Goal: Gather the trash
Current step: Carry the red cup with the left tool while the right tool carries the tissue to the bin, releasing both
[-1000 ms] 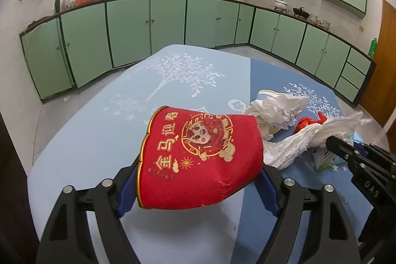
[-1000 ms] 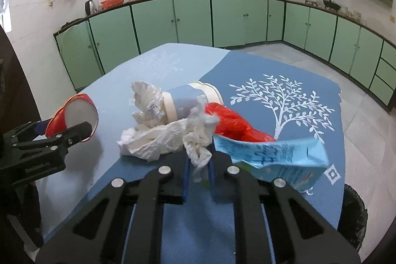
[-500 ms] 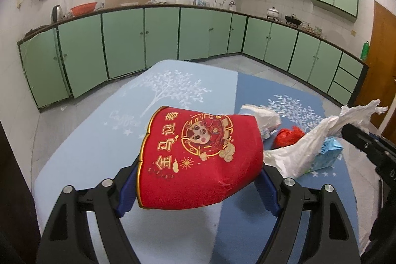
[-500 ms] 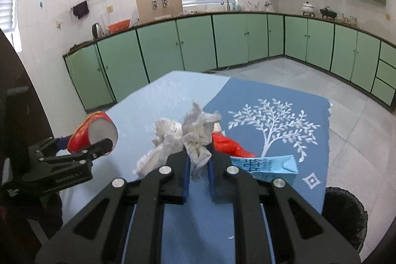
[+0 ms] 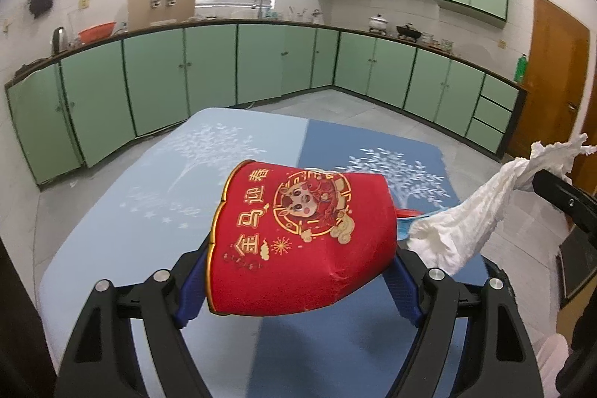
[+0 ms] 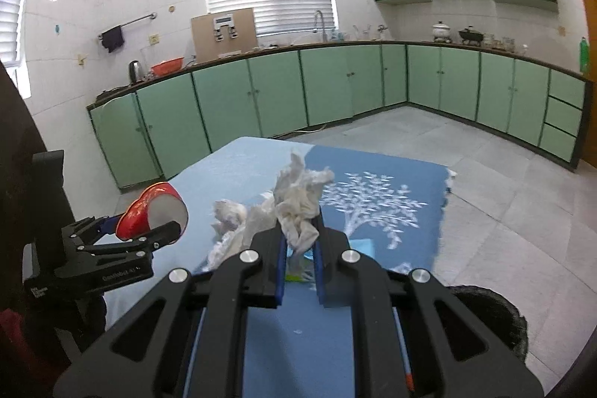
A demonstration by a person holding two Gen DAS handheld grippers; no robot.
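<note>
A crumpled red paper cup is clamped sideways between the widely spread jaws of the left gripper, its printed gold characters and cartoon emblem facing the left wrist camera. Only the right wrist view shows the cup's white inside (the mouth is turned toward that camera). The right gripper is nearly closed, pinching a wad of white tissue paper, which is seen from the left wrist view as a long twisted strip hanging in the air. Both items are held above the blue tablecloth. A blue carton lying on the cloth is partly hidden behind the fingers. A dark round bin beside the table is visible only in the right wrist view.
</note>
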